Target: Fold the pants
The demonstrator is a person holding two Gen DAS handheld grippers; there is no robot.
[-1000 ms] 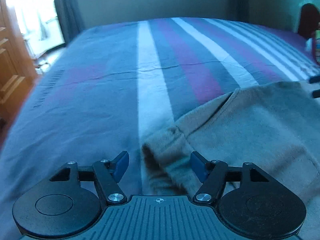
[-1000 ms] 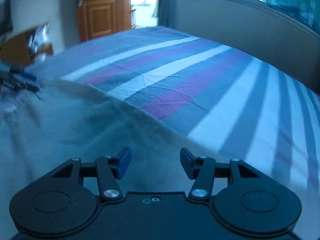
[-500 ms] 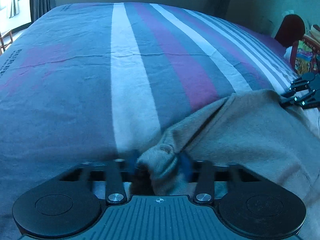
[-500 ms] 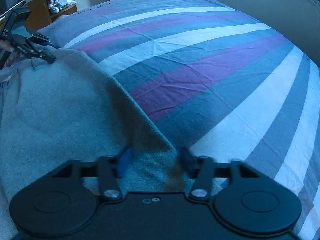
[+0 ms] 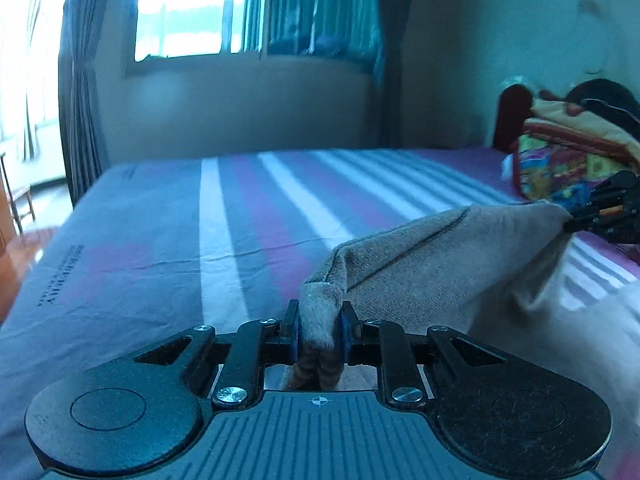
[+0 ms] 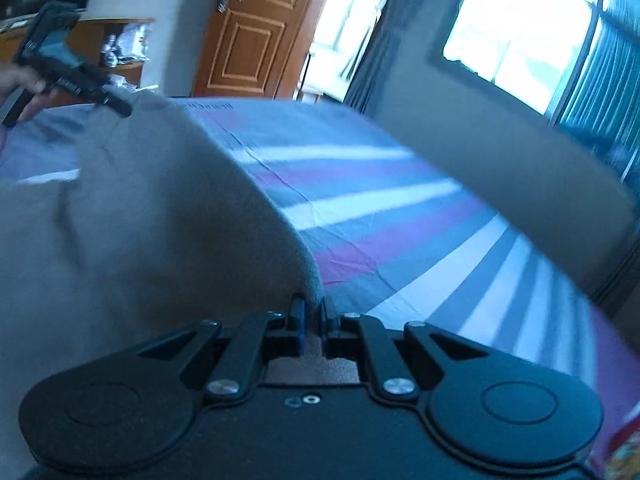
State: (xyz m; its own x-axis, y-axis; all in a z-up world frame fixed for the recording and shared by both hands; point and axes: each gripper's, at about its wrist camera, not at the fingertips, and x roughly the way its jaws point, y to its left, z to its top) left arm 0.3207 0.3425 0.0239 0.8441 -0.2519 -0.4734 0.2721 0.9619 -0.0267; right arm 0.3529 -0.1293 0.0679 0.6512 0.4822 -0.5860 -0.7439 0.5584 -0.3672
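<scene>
The left gripper is clamped on a bunched corner of the grey-beige pants, its blue-padded fingers pressed against either side of a thick roll of fabric that pokes down between them. From that pinch the cloth rises off the striped bedsheet and stretches as a taut band toward the headboard side of the bed, where its far corner meets the black tip of the right gripper. A dark seam line runs along this raised edge. Below the band, the rest of the pants hangs and lies on the sheet.

In the right wrist view, the right gripper has its jaws drawn narrow on a thin edge of the pants; the cloth spreads from the pinch over the near side of the sheet. The far corner of the fabric reaches the left gripper, held in a hand near the wooden door. A colourful pillow lies at the head of the bed
</scene>
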